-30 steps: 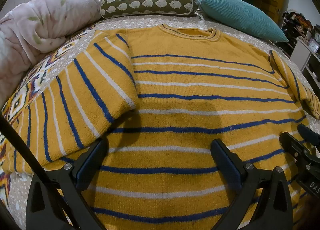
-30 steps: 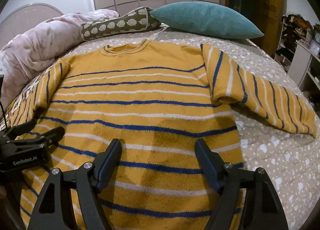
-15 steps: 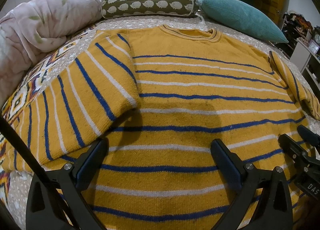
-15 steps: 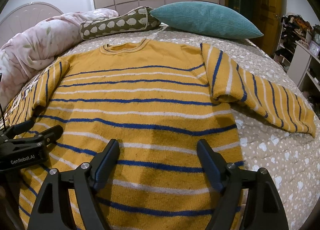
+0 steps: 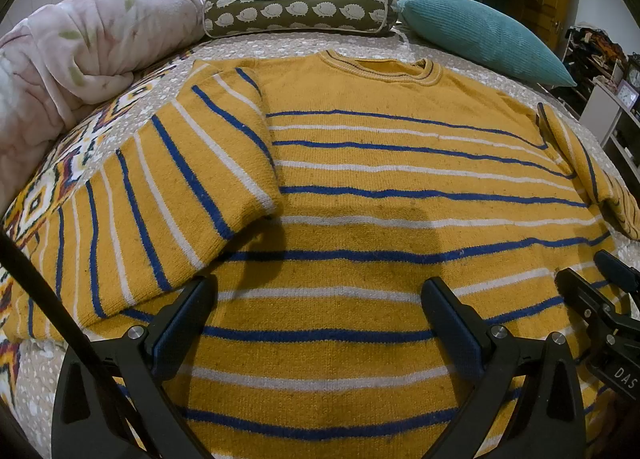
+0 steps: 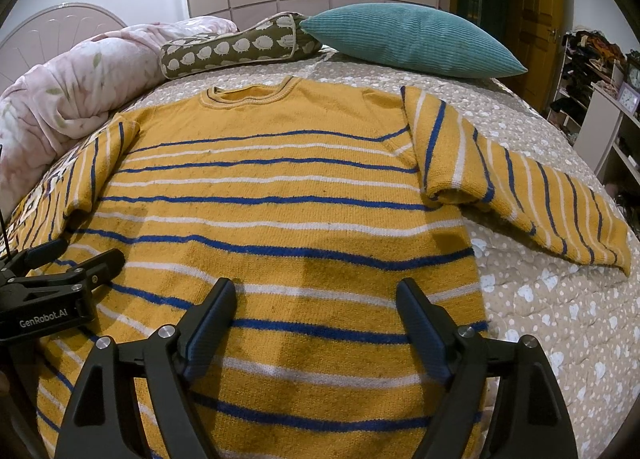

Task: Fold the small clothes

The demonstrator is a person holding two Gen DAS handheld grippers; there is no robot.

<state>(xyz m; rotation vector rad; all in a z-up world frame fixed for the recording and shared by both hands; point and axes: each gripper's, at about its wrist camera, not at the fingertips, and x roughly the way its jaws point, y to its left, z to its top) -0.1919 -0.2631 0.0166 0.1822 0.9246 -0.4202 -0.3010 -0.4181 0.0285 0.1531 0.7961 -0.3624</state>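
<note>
A yellow sweater with blue and white stripes lies flat, front up, on the bed, its collar toward the pillows. Its left sleeve spreads out to the left and its right sleeve to the right. My left gripper hovers open over the lower left of the sweater's body, with nothing between its fingers. My right gripper stands open over the lower right of the sweater, holding nothing. Each gripper shows at the edge of the other's view: the right gripper, the left gripper.
A teal pillow and a hedgehog-print bolster lie at the bed's head. A pink duvet is heaped at the left. The dotted bedspread lies bare right of the sweater. White shelves stand beyond the bed's right edge.
The right gripper's jaws stand slightly wider than a second ago. Both grippers and the sweater have kept their places.
</note>
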